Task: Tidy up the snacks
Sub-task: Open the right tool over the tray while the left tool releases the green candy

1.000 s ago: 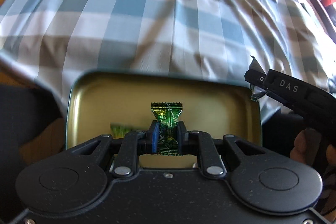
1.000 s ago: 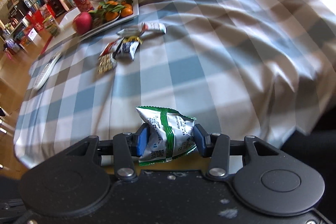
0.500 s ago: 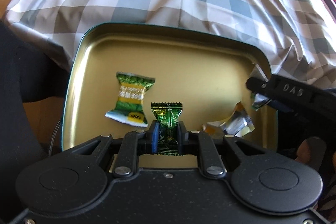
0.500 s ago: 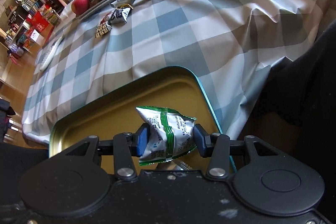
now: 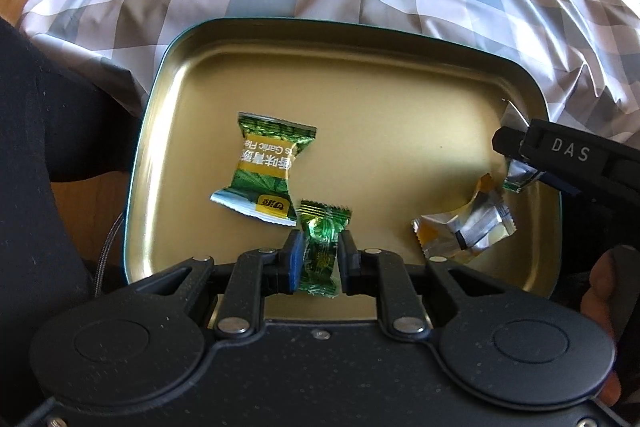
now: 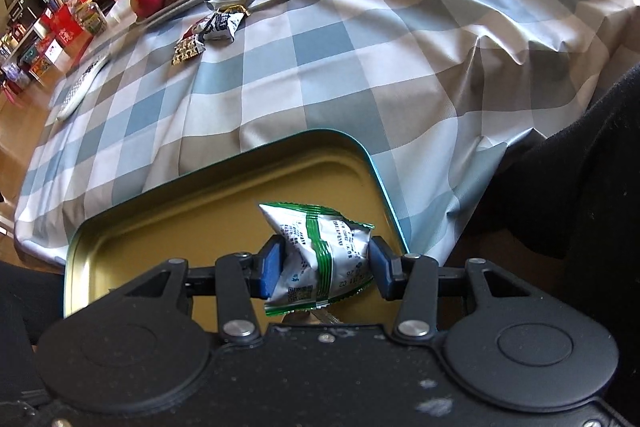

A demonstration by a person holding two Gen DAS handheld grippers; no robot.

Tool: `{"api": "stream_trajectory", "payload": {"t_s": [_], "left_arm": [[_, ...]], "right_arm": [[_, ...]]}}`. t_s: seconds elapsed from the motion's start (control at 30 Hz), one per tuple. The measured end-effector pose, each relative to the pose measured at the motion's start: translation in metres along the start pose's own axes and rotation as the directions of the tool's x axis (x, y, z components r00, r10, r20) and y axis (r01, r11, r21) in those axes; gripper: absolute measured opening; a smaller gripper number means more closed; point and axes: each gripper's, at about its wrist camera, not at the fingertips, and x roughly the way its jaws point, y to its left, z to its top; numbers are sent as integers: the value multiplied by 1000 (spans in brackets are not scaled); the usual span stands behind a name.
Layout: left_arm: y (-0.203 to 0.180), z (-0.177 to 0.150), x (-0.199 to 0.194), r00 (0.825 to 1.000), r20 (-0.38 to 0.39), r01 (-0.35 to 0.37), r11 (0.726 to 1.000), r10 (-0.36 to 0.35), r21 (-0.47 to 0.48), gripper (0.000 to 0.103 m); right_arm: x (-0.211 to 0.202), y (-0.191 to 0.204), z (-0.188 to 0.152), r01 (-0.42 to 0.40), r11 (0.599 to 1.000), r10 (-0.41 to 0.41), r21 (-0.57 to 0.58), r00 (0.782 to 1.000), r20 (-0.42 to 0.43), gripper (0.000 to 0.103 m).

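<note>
- Left wrist view: the left gripper (image 5: 319, 259) is clamped on a small green candy (image 5: 321, 247), hanging it over the tin's (image 5: 168, 75) gold floor, near the 6 o'clock edge. My read: it is poised for a drop.
- A green pea packet (image 5: 262, 169) lies flat at 10 o'clock from the candy, a silver wrapper (image 5: 466, 223) at 3 o'clock; the candy hangs above the bare gap between them.
- The right gripper (image 5: 516, 163) pokes in at 3 o'clock with its own load.
- Right wrist view: this right gripper is squeezing a puffy white-green bag (image 6: 322, 255) over the tin's right corner.
- More snacks (image 6: 218, 25) wait on the checked cloth (image 6: 360, 67) at 11 o'clock, so sorting looks unfinished.
</note>
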Motion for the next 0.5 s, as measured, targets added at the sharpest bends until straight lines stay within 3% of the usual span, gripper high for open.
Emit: {"api": "stream_trajectory", "payload": {"t_s": [0.17,0.5], "left_arm": [[2,0,1,1000,-2,-12,1000,12,-3,32],[3,0,4,999,-17,-32,999,32,-14,32]], "right_arm": [[2,2,0,5,1000,-5,-11,1000,-7,50],[2,-1,1,-13,1000,13,14,1000,-11,52]]}}
